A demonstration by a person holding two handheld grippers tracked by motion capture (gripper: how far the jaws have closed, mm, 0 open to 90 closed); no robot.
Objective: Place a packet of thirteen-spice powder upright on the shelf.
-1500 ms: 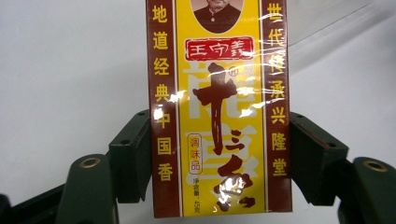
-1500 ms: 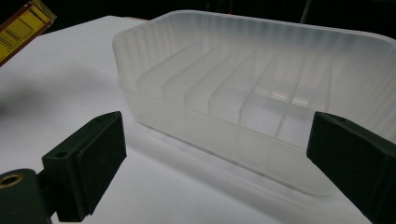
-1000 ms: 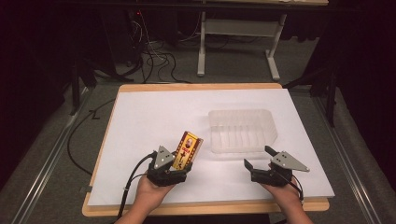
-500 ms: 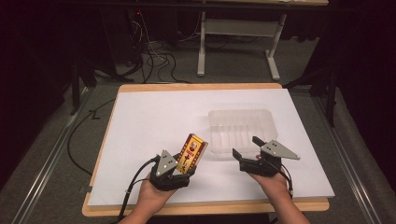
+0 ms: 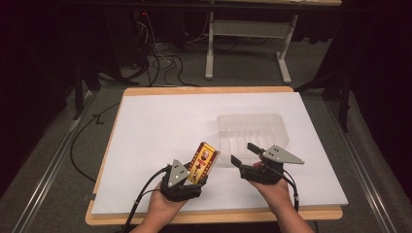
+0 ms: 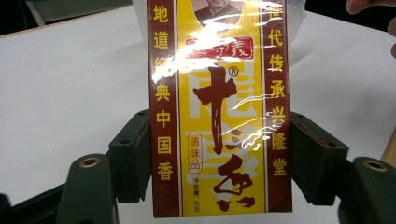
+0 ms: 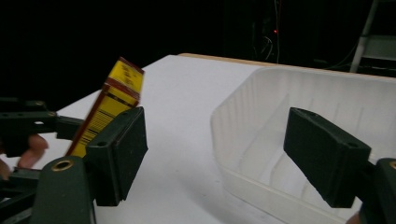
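Box (image 5: 204, 162) pinched lengthwise in left gripper (image 5: 187, 177) jaws, tilted up toward empty tray (image 5: 252, 131); right gripper (image 5: 245, 154) jaws spread.

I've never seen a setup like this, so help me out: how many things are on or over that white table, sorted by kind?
Handheld grippers: 2, the left gripper and the right gripper
Yellow and red packaged box: 1, clamped in the left gripper
Clear plastic tray: 1, nothing seen in it
Total: 4
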